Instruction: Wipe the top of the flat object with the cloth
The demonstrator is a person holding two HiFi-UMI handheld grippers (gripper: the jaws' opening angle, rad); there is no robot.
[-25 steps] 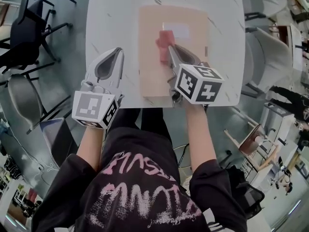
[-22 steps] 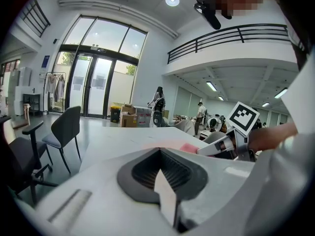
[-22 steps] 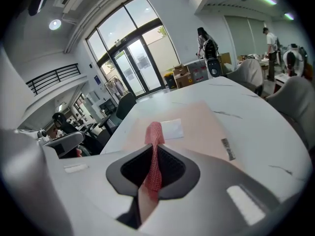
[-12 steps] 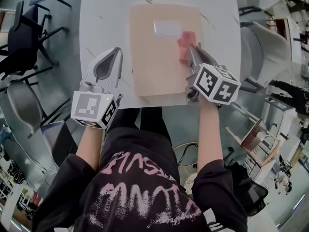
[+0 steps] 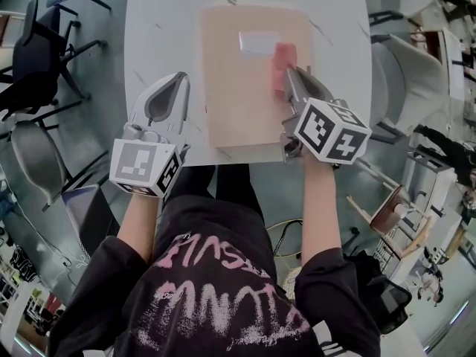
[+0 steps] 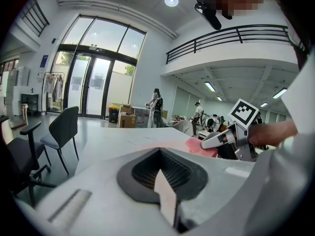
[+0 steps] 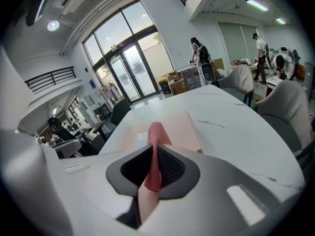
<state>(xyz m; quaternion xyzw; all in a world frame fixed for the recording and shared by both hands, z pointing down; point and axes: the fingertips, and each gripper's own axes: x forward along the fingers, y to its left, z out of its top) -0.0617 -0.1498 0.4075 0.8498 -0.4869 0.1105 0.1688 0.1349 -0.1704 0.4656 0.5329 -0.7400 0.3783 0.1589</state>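
The white marble-veined tabletop fills the upper middle of the head view. Black office chairs stand off its left edge and a pale chair stands off its right edge.

A flat tan rectangular board lies on the tabletop right of centre. Its near edge sits close to the tabletop's near edge, and it carries a small white label towards its far side.

The left gripper is over the near left part of the tabletop, just beside the board's left edge and apart from it. In the left gripper view its jaws are pressed together with nothing between them. Whether it touches the tabletop cannot be told.

The right gripper reaches in from the near edge over the board's right half. In the right gripper view its jaws are closed on a pink mesh-textured cloth, which stands up between them and hangs past their tips.

In the head view the cloth lies on the board's top, near the board's right edge and just beside the label's right end. The left gripper view shows the same cloth flat against the board under the right gripper's tips.
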